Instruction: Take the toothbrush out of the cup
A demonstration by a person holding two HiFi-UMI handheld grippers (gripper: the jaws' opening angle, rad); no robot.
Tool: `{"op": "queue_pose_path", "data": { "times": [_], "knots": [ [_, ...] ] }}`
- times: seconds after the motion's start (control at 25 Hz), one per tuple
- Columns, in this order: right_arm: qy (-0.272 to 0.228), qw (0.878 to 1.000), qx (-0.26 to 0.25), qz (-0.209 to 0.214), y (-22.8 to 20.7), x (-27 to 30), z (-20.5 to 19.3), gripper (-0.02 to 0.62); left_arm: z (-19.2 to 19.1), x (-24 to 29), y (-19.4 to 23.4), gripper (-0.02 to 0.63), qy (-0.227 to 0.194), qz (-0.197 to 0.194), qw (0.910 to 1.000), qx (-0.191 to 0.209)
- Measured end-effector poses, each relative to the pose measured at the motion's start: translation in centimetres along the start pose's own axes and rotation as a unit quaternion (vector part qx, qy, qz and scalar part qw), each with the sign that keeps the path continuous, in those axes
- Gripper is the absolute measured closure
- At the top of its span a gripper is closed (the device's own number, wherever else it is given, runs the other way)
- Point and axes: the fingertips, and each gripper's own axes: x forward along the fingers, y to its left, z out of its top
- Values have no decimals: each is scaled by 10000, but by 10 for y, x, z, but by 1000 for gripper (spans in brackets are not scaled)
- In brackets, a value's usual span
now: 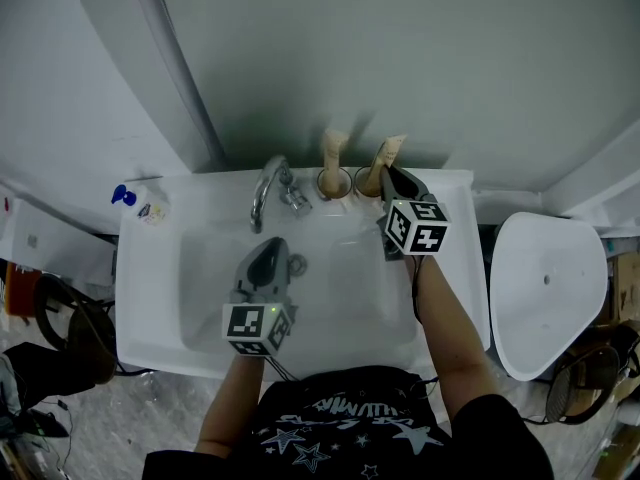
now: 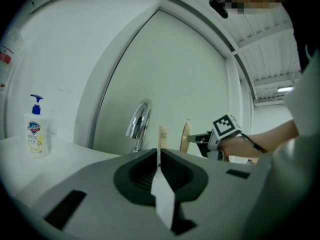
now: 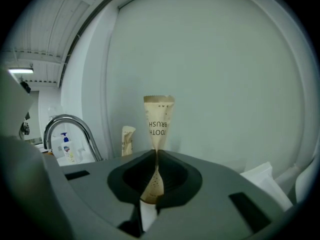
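You had the right gripper (image 3: 156, 156) clamped on the paper-wrapped toothbrush (image 3: 159, 116), pinching the wrapper low so its printed top stood upright just above the jaws. Its lower end looked to sit in the cup (image 1: 366, 184) right below the jaw tips (rim half hidden), so I'd judge it not yet out. A second wrapped brush (image 1: 333, 148) stood just left of that gripper. Your left gripper (image 2: 159, 156) was closed on nothing, parked over the sink (image 1: 150, 298) short of the faucet (image 2: 139, 126), probably to stay clear.

My grey left gripper (image 1: 268, 246) and right gripper (image 1: 388, 180) wear black-and-white marker cubes (image 1: 258, 328) (image 1: 418, 226); my black star-printed shirt (image 1: 340, 428) fills lower centre.
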Motion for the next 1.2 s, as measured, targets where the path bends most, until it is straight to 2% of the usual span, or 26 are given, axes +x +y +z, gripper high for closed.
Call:
{"op": "queue_pose_path", "data": {
  "times": [0.24, 0.48, 0.6, 0.92, 1.2],
  "knots": [
    [-349, 9993, 137, 28, 0, -22, 23, 566, 3, -7, -16, 578, -19, -104, 9999, 15],
    [-672, 9965, 472, 175, -5, -41, 42, 566, 5, -17, -35, 578, -35, -168, 9996, 212],
    [-737, 9959, 454, 259, -6, -52, 48, 566, 5, -20, -42, 578, -28, -129, 9994, 315],
    [-452, 9981, 264, 309, -25, -90, 26, 566, 2, -19, -72, 577, -6, -75, 9993, 365],
    [35, 9999, 135, 85, -56, -123, -6, 566, -5, -18, -102, 578, 31, -83, 9995, 308]
  ]
}}
